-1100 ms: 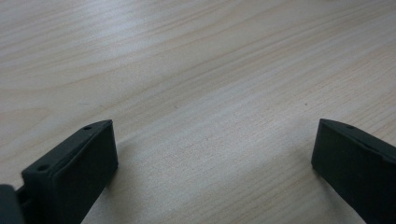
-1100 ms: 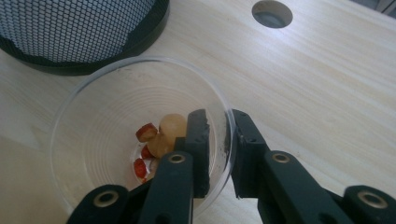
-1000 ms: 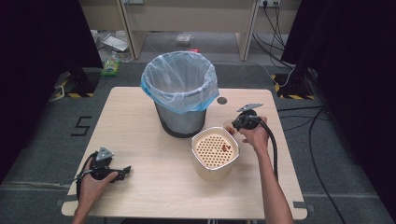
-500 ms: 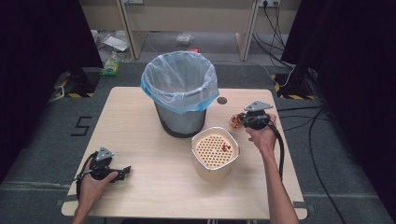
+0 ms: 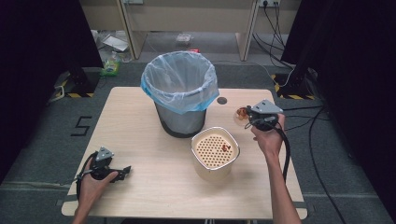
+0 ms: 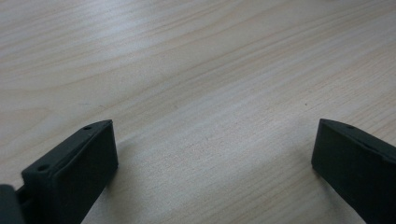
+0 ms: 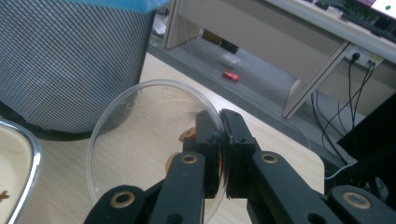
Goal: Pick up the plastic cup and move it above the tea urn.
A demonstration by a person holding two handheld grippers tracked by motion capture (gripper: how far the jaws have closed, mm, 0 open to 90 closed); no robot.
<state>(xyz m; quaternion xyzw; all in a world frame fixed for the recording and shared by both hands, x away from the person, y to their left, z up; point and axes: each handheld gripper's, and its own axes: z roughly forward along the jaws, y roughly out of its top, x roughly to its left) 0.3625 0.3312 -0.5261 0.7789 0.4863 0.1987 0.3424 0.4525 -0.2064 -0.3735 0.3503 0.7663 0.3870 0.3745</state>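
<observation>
My right gripper (image 7: 223, 154) is clamped on the rim of a clear plastic bowl (image 7: 140, 140), held above the table (image 5: 140, 121) right of the trash bin (image 5: 180, 93), behind the strainer basket (image 5: 215, 151). Left gripper (image 5: 122, 171) rests on the table, jaws wide apart, holding nothing.

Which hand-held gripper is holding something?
The right hand-held gripper, lifted beside the bin, is pinched shut on a clear plastic bowl. The left hand-held gripper sits wide open over bare table.
</observation>
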